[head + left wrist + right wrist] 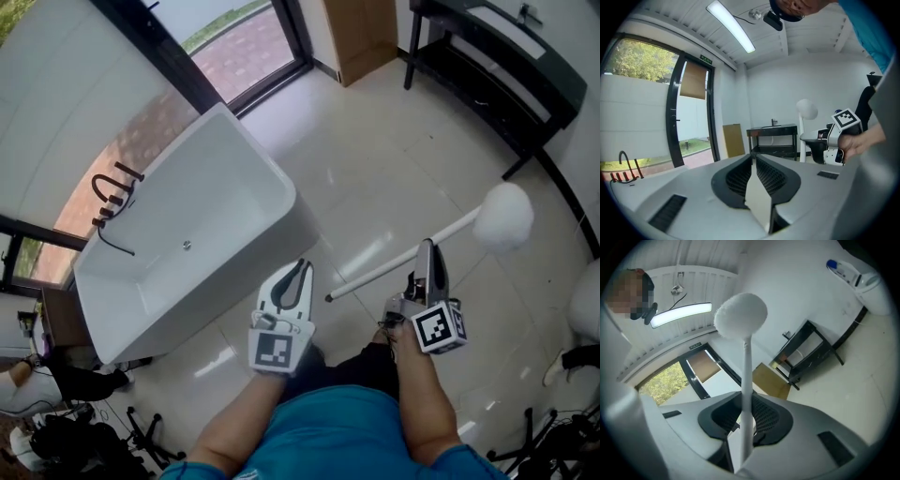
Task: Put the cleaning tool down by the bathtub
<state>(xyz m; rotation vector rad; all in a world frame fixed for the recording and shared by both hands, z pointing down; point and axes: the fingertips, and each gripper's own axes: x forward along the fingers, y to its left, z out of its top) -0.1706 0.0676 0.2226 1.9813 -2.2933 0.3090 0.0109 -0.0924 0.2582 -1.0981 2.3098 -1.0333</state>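
Evidently light, stiff brush [380, 272]: slick thin handle [746, 376] clamped in right tool [746, 401], fluffy head [503, 216] overhanging; left tool [753, 158] narrow, empty; regrip mid-handle.

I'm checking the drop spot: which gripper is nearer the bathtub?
Left. The left gripper is just off the bathtub's near corner. The right gripper, holding the cleaning tool by its handle, is farther out to the right.
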